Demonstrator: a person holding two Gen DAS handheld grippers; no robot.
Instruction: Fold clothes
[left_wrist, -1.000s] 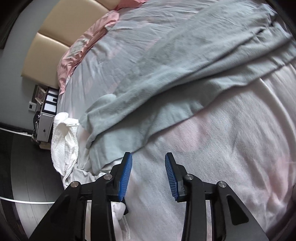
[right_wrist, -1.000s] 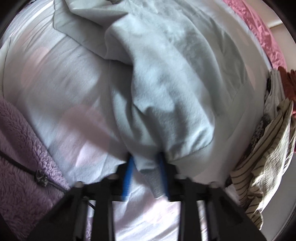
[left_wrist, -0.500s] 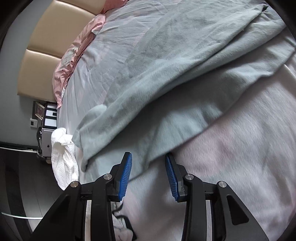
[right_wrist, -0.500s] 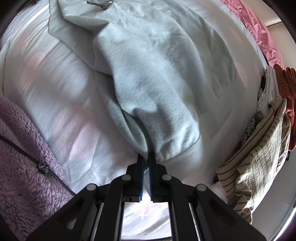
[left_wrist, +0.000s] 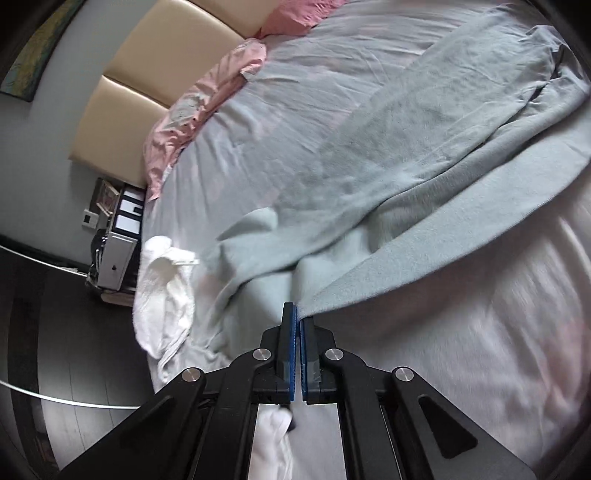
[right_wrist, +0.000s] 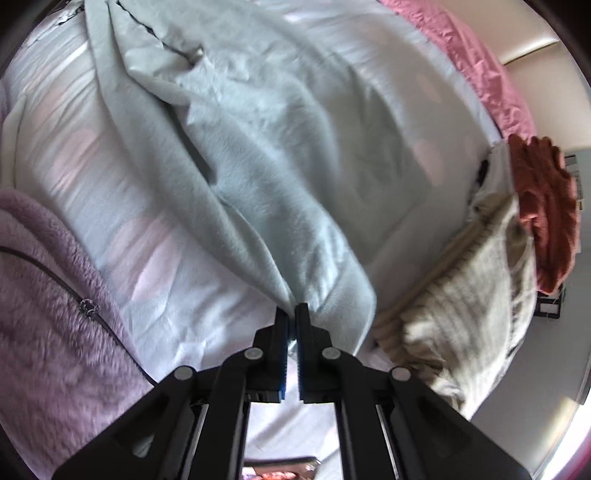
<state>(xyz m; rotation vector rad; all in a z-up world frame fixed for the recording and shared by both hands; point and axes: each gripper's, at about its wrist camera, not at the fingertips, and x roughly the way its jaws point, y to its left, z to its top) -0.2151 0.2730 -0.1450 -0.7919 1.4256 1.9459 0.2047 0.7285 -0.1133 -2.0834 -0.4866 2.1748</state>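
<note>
A pale grey-green sweatshirt (left_wrist: 406, 155) lies spread across the bed. My left gripper (left_wrist: 297, 314) is shut on its lower hem edge, which rises off the sheet into the jaws. The same sweatshirt (right_wrist: 280, 155) fills the right wrist view. My right gripper (right_wrist: 291, 314) is shut on a bunched fold beside the ribbed cuff (right_wrist: 351, 306), lifting it slightly.
The white bedsheet (left_wrist: 498, 332) covers the bed. A white towel (left_wrist: 162, 291) hangs at the bed's left edge, with pink pillows (left_wrist: 207, 107) near the headboard. A purple fleece (right_wrist: 48, 306) lies left, and striped beige (right_wrist: 469, 288) and rust clothes (right_wrist: 543, 206) lie right.
My left gripper has gone from open above the hem to shut on it. My right gripper closed on the sleeve fold half a second ago and has pulled it up and towards me.
</note>
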